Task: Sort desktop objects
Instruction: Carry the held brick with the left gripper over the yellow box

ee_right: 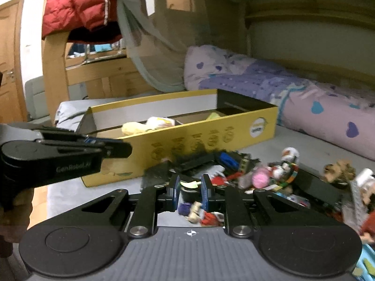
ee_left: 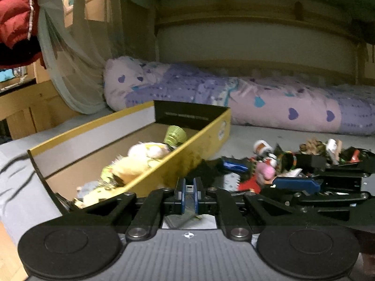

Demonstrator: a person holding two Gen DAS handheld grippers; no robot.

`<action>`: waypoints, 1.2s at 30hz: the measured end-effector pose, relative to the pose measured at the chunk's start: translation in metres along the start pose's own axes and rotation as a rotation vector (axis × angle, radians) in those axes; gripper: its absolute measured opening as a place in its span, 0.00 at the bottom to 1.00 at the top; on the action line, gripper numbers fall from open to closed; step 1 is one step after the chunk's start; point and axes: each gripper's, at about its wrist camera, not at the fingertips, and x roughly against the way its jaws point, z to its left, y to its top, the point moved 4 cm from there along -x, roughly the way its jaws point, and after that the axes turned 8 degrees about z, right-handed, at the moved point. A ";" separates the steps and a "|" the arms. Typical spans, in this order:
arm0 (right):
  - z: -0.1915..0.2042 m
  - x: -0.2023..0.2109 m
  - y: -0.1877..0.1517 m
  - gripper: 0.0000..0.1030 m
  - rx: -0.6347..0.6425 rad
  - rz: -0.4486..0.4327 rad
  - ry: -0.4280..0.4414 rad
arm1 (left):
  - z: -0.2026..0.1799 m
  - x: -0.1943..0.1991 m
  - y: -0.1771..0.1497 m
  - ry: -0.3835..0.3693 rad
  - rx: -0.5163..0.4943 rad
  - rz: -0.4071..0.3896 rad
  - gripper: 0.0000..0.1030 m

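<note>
Right wrist view: right gripper (ee_right: pixel 190 188) clamps small pale-green piece (ee_right: pixel 189 184), light, rigid, pinched mid-body. Left gripper (ee_left: pixel 189 190) clenched, empty. Yellow box (ee_right: pixel 187 138) far-left.

A rolled quilt (ee_left: pixel 257 103) with purple hearts lay along the bed's (ee_left: pixel 246 133) far side. A red jacket (ee_right: pixel 77 2) hung on the wooden frame (ee_right: pixel 55 70), netting (ee_left: pixel 70 58) draped just beside it.

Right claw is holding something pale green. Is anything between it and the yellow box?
Only the box's own near wall and a few dark toys heaped against it. The left claw is off to the side, not in the path from the right claw.
</note>
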 end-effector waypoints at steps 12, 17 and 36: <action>0.036 -0.034 0.035 0.20 0.051 -0.047 0.055 | 0.042 -0.006 0.005 0.099 0.065 -0.003 0.07; 0.051 -0.054 0.050 0.20 0.058 -0.064 0.096 | 0.068 -0.014 0.004 0.136 0.100 0.006 0.07; 0.098 -0.119 0.085 0.20 0.128 -0.034 0.238 | 0.128 -0.042 0.006 0.210 0.163 0.042 0.07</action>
